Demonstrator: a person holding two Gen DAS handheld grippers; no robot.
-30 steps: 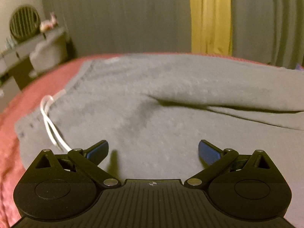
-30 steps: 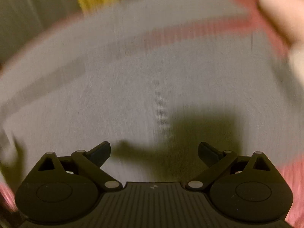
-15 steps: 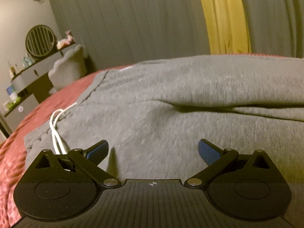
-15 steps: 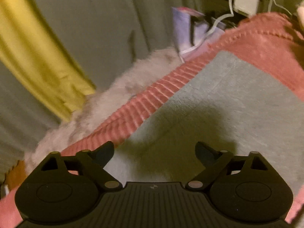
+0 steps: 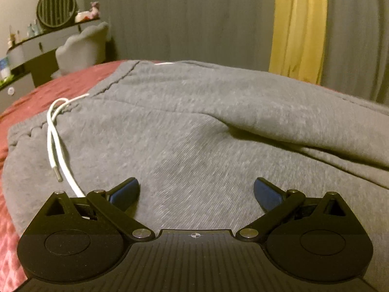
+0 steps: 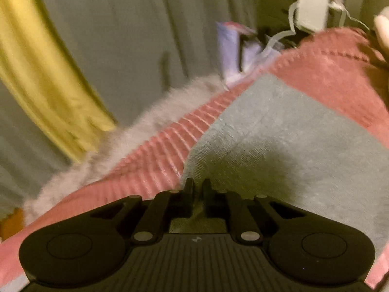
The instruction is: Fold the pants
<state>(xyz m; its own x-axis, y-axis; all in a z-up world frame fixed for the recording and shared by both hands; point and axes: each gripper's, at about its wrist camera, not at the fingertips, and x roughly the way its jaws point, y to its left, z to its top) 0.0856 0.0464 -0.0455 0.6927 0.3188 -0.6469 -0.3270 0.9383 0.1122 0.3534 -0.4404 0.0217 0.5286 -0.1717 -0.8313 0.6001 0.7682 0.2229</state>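
While my left gripper [image 5: 196, 192] hangs over the grey pants [image 5: 194, 131], its two blue-padded fingers [image 5: 125, 191] stand spread wide, released, with nothing pinched between them. Grey cloth fills the gap under and ahead of them, but I cannot tell whether the pads touch it. From this camera the pants lie spread across the red bedspread [image 5: 60, 82], waistband end toward the left, where the white drawstring [image 5: 57, 131] loops out and trails back to just beside my left finger. A raised fold of the cloth runs across the right half of the view, well ahead of the right finger.

On my right side, the right gripper [image 6: 196, 186] is clenched: the black fingers [image 6: 188, 189] have drawn together with only a thin slit between them. They sit right at the corner of the pants [image 6: 279, 146], where the grey edge meets the ribbed border of the bedspread [image 6: 158, 160]. Grey cloth shows in the slit and just behind the tips, so I read the jaws as pinching that corner of fabric, though the blur keeps me from seeing how much of it is caught. From there the pant leg stretches away up and to the right, lying flat on the bedspread, with the gripper's shadow dark across it. A yellow curtain [image 6: 48, 73] hangs at the left beyond the bed.
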